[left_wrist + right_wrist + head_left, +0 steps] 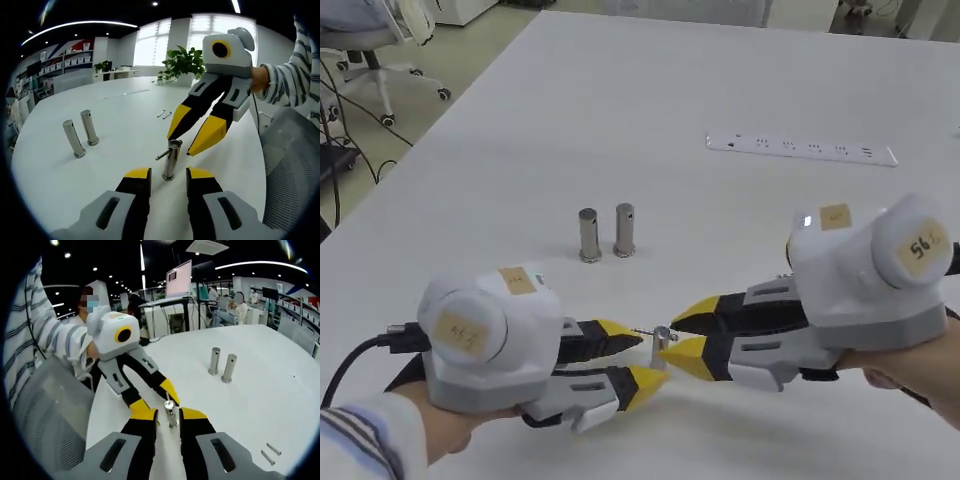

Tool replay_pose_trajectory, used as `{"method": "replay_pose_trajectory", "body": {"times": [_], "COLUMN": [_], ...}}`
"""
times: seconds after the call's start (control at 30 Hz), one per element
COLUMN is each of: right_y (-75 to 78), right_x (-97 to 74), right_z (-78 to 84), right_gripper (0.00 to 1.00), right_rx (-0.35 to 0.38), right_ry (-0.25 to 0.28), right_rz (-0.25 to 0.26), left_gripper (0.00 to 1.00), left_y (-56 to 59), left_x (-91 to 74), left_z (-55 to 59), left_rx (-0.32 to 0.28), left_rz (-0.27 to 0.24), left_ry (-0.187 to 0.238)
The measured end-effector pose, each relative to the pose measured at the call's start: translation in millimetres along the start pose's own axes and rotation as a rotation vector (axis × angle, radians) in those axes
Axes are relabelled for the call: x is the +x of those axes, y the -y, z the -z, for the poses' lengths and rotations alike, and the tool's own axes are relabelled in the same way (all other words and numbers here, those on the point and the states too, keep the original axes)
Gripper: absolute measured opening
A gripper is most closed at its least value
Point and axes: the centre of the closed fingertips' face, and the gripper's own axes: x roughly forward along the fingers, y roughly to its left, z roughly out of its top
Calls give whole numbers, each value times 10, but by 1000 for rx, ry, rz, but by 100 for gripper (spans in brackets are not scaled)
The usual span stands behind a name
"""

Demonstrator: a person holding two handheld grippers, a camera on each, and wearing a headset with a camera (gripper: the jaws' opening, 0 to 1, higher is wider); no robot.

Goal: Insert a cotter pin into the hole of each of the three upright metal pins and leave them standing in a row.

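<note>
Head view: we have the metal pin (pixel 661 342) upright on the counter (pixel 720 250), between the left gripper (pixel 642 360) and right gripper (pixel 677 336), fingers of both released; its cotter pin (pixel 642 331) pokes sideways toward our left.

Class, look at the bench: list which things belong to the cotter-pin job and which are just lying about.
Job in hand: near metal pin with a cotter pin in its hole; left far pin; right far pin; spare cotter pins; left tongs; right tongs.

Lying about: power strip; potted plant; office chair.
</note>
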Motion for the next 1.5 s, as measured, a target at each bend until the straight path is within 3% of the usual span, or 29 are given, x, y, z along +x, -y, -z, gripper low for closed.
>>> {"method": "replay_pose_trajectory", "body": {"times": [0.33, 0.47, 0.87, 1.2, 1.5], "right_y": [12, 29, 54, 82, 174], "right_x": [74, 103, 161, 179, 166], "right_z": [-10, 2, 90, 81, 19], "right_gripper": [20, 19, 15, 12, 10], "right_rx": [3, -18, -14, -3, -85], "right_ry": [27, 28, 33, 52, 38], "right_rz": [7, 20, 21, 11, -16], "left_gripper": [67, 80, 92, 89, 90], "left_y": [-37, -75, -20, 20, -22], "left_x": [-219, -267, -362, -439, -490], "left_z": [41, 56, 56, 77, 53], "left_rx": [43, 32, -19, -69, -87], "left_rz": [-27, -51, -69, -88, -108], "left_ry": [-18, -19, -12, -9, 13]}}
